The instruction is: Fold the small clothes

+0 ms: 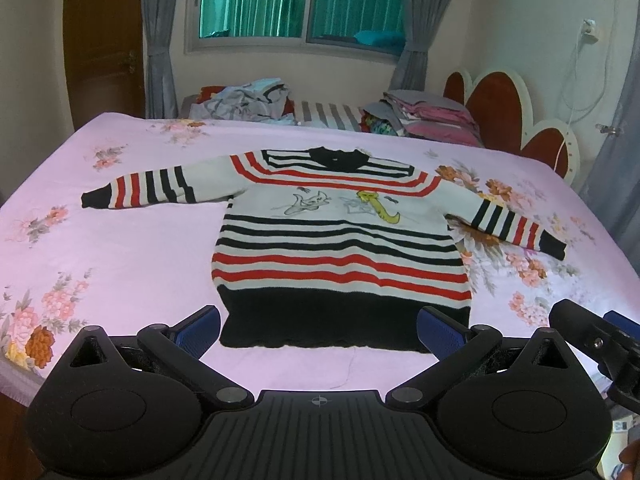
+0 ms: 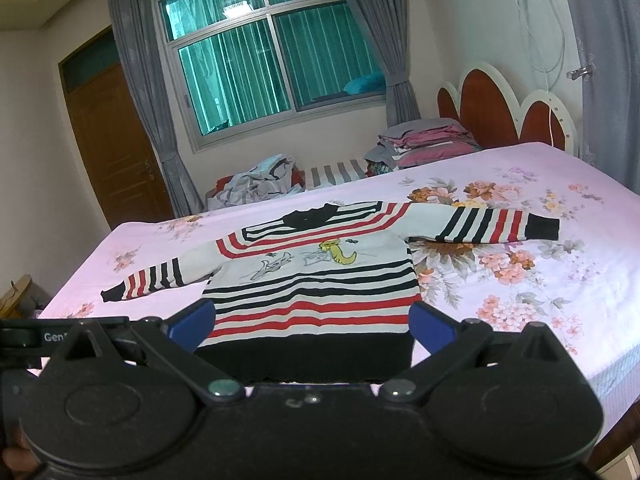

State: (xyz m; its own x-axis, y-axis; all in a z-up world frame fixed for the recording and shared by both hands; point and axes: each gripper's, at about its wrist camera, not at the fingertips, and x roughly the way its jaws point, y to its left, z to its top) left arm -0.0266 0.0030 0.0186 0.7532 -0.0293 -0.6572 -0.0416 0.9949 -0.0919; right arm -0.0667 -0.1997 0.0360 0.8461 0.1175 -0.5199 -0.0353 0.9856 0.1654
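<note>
Sweater (image 1: 340, 248), striped in black, red and white with a cartoon print on the chest, lay flat and face up on the bed (image 1: 120, 248), spread over the pink floral sheet with both sleeves stretched out to the sides. Its long axis ran straight away from both grippers: the black hem (image 1: 344, 320) lay nearest, the black collar farthest, toward the window. The left gripper (image 1: 319, 330) hung just short of the hem with its blue-padded fingers spread wide and nothing between them, the span of the opening roughly matching the hem's width. The right gripper (image 2: 312, 328) sat likewise at the hem, spread apart and empty, and seemed the closer of the two, its pads framing the lower corners of the garment. Each sleeve lay well apart from either gripper, the left cuff (image 1: 94, 198) off toward the door side, the right cuff (image 2: 542, 228) toward the headboard. Folding looked not yet begun. A heap of other clothes (image 2: 256, 182) sat beyond the far edge of the bed.
</note>
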